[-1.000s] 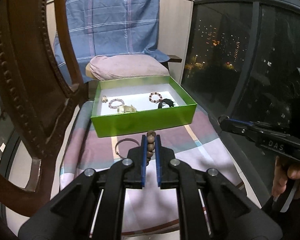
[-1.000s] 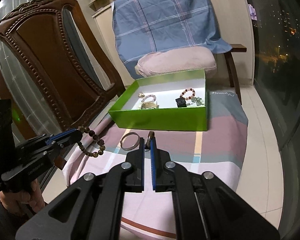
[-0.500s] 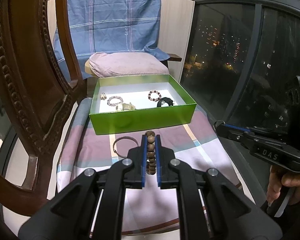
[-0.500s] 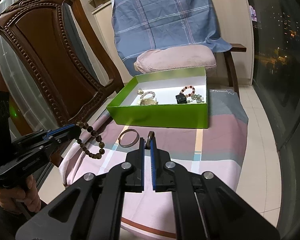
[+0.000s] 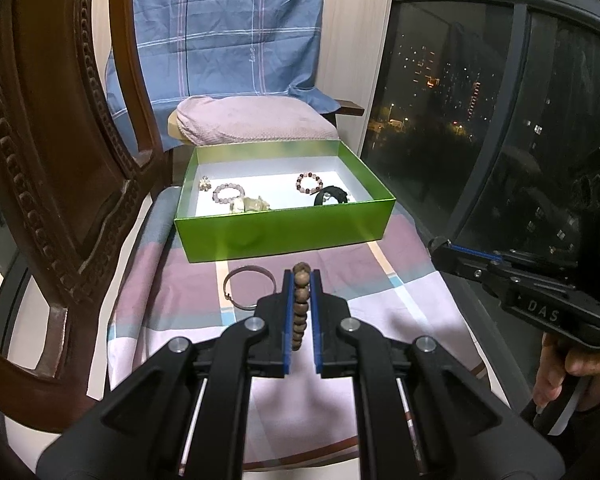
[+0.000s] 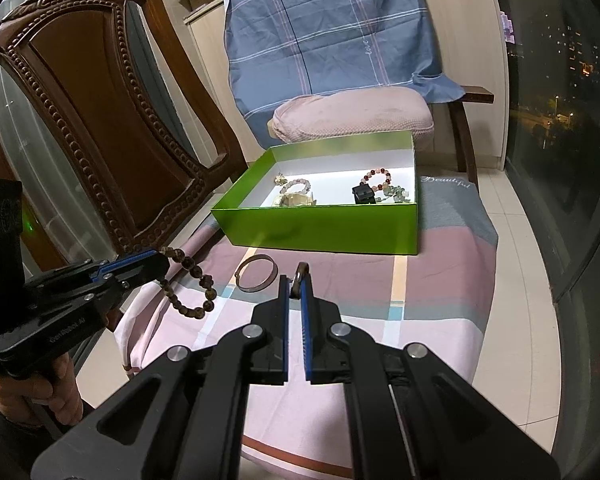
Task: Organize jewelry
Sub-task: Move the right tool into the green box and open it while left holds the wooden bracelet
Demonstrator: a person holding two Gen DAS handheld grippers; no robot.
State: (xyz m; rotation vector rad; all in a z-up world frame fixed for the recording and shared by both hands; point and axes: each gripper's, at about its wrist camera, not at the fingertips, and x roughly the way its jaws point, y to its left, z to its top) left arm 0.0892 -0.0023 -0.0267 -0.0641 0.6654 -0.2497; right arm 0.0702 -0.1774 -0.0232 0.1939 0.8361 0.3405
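- The left tongs are clenched on a brown bead bracelet, whose loop hangs from their tips above the left edge of the checked cloth.
- The right tongs are clenched on a small dark ring.
- A metal bangle lies flat on the cloth, just before the green box.
- The box sits at the cloth's far edge, with several bracelets and small pieces inside.
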